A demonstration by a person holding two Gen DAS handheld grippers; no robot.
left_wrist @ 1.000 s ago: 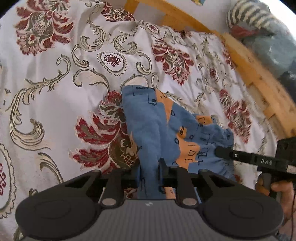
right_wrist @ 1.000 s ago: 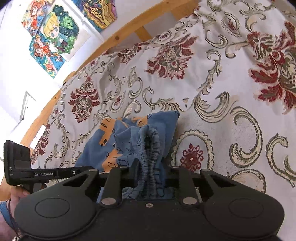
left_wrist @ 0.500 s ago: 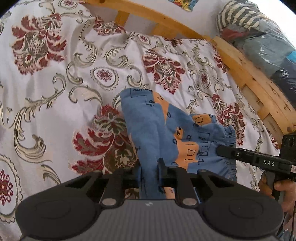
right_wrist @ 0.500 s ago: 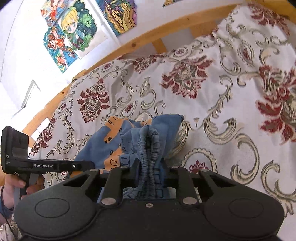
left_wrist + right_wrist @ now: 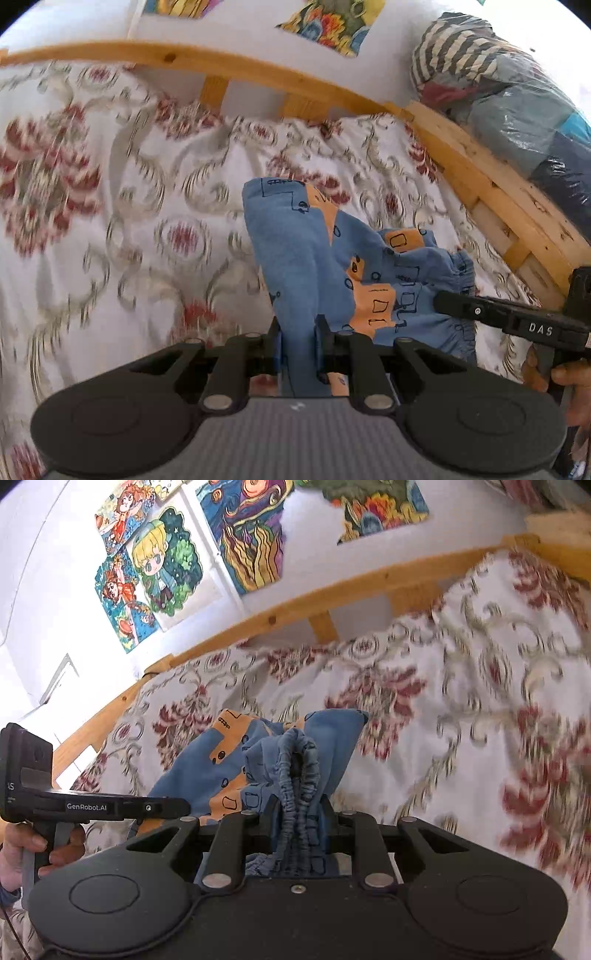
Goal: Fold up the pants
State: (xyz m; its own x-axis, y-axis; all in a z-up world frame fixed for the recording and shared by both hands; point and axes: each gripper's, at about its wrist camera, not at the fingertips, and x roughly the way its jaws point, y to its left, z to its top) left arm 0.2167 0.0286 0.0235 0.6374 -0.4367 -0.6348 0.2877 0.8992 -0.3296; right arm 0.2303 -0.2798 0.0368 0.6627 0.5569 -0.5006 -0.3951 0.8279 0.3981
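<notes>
The left wrist view shows the left gripper [image 5: 298, 341] clamped on a flat fold of the blue pants [image 5: 295, 251], plus bagged bedding [image 5: 509, 96] past the bed's wooden rail [image 5: 491, 184]. The right wrist view shows the right gripper [image 5: 297, 819] pinching the gathered waistband [image 5: 299, 771] and wall drawings [image 5: 159, 565]. The pants hang above the bed [image 5: 461, 686] near its rail; the bedspread pattern is blurred.

A bed covered by a white bedspread [image 5: 122, 229] with red floral and olive scroll patterns fills the lower part of both views. It is bordered by a light wooden bed rail [image 5: 295, 602] on short posts. Behind the rail, a white wall [image 5: 55, 572] is hung with colourful cartoon posters [image 5: 162, 565]. Beyond the rail's corner, plastic-wrapped bundles [image 5: 517, 96] are stacked. Daylight is cast throughout.
</notes>
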